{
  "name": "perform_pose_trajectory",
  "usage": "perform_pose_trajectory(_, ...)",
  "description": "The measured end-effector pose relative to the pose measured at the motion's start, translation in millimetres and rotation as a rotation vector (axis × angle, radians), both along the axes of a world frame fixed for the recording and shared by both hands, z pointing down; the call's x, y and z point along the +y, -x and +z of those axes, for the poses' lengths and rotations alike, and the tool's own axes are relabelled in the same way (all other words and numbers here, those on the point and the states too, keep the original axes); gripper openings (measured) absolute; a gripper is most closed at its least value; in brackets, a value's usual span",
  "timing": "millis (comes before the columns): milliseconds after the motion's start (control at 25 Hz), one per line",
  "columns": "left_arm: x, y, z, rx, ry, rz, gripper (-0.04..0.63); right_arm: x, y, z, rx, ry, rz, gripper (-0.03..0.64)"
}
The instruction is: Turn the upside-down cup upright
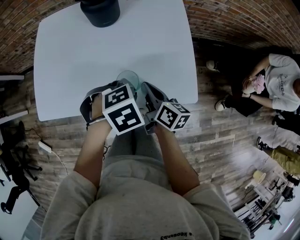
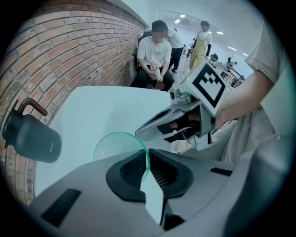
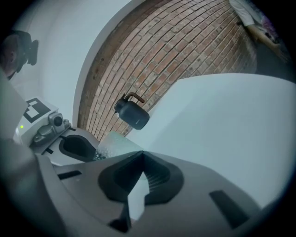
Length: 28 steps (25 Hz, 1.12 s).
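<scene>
A green-tinted glass cup (image 1: 128,78) stands near the white table's (image 1: 70,56) front edge. My left gripper (image 2: 148,159) points steeply down and is shut on the cup's (image 2: 115,144) thin wall, whose edge runs up between the pads. Whether the cup's mouth faces up or down I cannot tell. The right gripper (image 3: 141,159) is shut with nothing between its fingers. It hangs just right of the cup (image 3: 113,147), close beside the left gripper (image 3: 76,144), and points across the table. In the head view both marker cubes hide most of the jaws.
A dark kettle (image 1: 100,11) stands at the table's far edge, also in the right gripper view as a kettle (image 3: 132,112) before a brick wall. A seated person (image 1: 269,84) is on the floor to the right. Cables (image 1: 47,147) lie left of my legs.
</scene>
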<state>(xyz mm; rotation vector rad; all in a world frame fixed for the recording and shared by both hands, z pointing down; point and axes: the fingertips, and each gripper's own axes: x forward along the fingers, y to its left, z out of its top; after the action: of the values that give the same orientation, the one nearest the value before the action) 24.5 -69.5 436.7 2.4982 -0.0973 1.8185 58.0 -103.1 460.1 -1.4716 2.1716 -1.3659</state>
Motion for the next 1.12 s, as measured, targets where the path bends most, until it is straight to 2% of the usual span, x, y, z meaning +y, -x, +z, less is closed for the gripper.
perform_pose_trajectory(360,-1.9,-2.8,-3.6,0.04,-0.028,-0.014,0.025,-0.7,11.4,13.0,0.128,0.108,-0.091,0.006)
perform_pose_trajectory(640,-2.8,-2.9,-9.5,0.116,-0.029,-0.042,0.051,1.0,10.9,16.7,0.15,0.135,-0.102,0.006)
perform_pose_trajectory(840,0.0,-2.4,-10.6,0.136,-0.037,-0.047,0.071,1.4,10.4,16.7,0.162,0.138,-0.104,0.006)
perform_pose_trajectory(1120,-3.6,1.3,-28.8,0.276,-0.07,-0.136,0.072,2.9,5.4,14.5,0.181,0.126,-0.085,0.006)
